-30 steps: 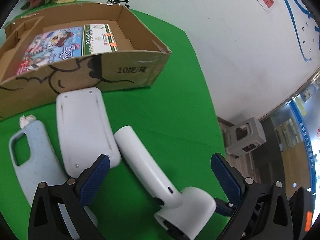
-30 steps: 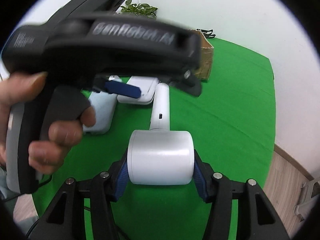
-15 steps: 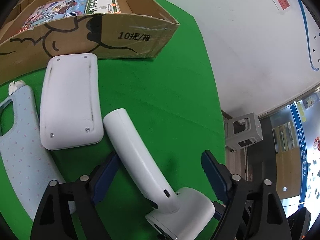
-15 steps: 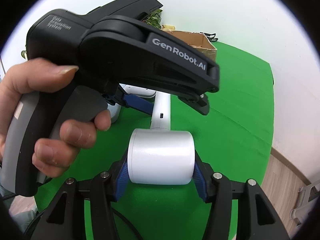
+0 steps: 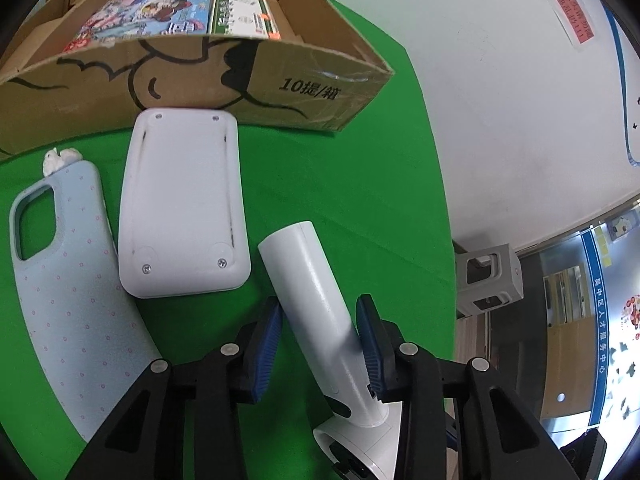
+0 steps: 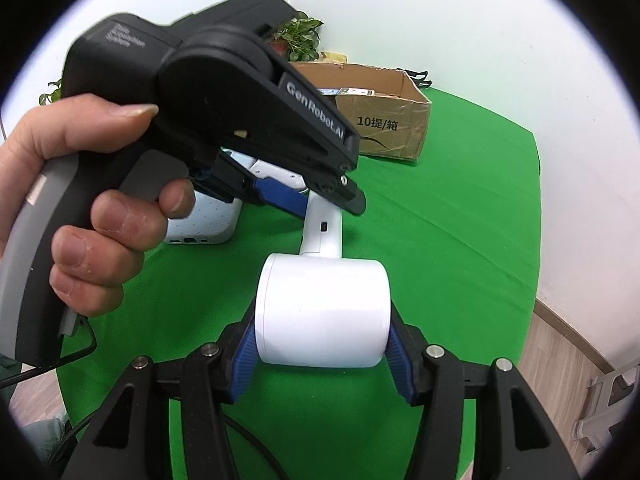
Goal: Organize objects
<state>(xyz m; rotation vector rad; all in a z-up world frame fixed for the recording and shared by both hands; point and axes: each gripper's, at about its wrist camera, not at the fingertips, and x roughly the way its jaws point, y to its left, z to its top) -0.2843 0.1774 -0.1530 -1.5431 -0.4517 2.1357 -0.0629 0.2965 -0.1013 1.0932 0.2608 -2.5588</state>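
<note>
A white hair-dryer-shaped device lies on the green table; its handle (image 5: 316,308) sits between the blue pads of my left gripper (image 5: 320,340), which have closed onto it. My right gripper (image 6: 322,344) is shut on the device's wide white head (image 6: 324,312). The left gripper body and the hand holding it (image 6: 100,220) fill the left of the right wrist view. A white flat panel (image 5: 184,204) and a pale blue dotted phone case (image 5: 64,280) lie left of the handle. An open cardboard box (image 5: 200,76) holding printed packets stands beyond them.
The green table's curved edge (image 5: 440,200) runs to the right, with a white wall beyond. A grey stool (image 5: 488,276) stands on the floor past the edge. A potted plant (image 6: 300,40) sits behind the box.
My left gripper has moved forward over the device's handle and its jaws have narrowed from wide open to closed on it. My right gripper has stayed shut on the head.
</note>
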